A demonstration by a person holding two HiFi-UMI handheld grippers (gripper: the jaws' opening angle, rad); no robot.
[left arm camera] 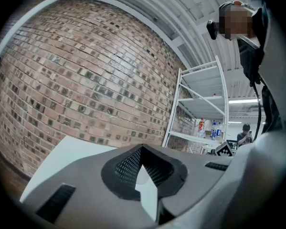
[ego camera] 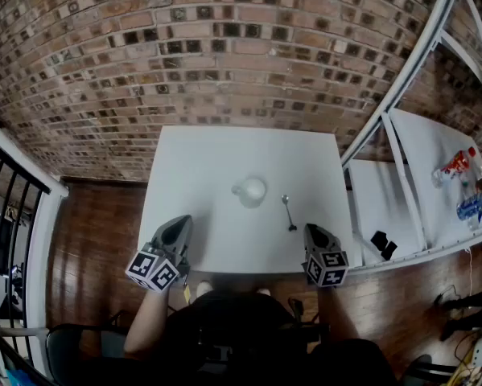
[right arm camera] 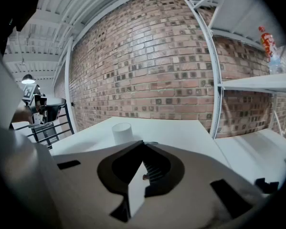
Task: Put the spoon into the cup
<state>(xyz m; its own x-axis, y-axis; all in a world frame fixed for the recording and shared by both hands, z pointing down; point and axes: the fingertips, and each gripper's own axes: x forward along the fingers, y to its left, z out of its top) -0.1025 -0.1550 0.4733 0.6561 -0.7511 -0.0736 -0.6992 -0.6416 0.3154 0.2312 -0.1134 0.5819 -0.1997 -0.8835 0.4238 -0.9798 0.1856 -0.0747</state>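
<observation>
A white cup (ego camera: 250,190) stands near the middle of the white table (ego camera: 200,159). A metal spoon (ego camera: 288,212) lies flat just right of it, handle toward me. My right gripper (ego camera: 314,232) hovers at the table's near edge, just short of the spoon's handle, jaws shut and empty. In the right gripper view the cup (right arm camera: 122,132) rises beyond the closed jaws (right arm camera: 143,143), which hide most of the spoon. My left gripper (ego camera: 178,223) sits over the near left edge, well apart from the cup. Its jaws (left arm camera: 142,148) meet at the tips with nothing between them.
A brick wall (ego camera: 224,47) backs the table. To the right stands a white metal shelf unit (ego camera: 401,79) holding bottles (ego camera: 458,167) and small black items (ego camera: 383,244). A black railing (ego camera: 7,191) runs along the left, above the wood floor (ego camera: 88,240).
</observation>
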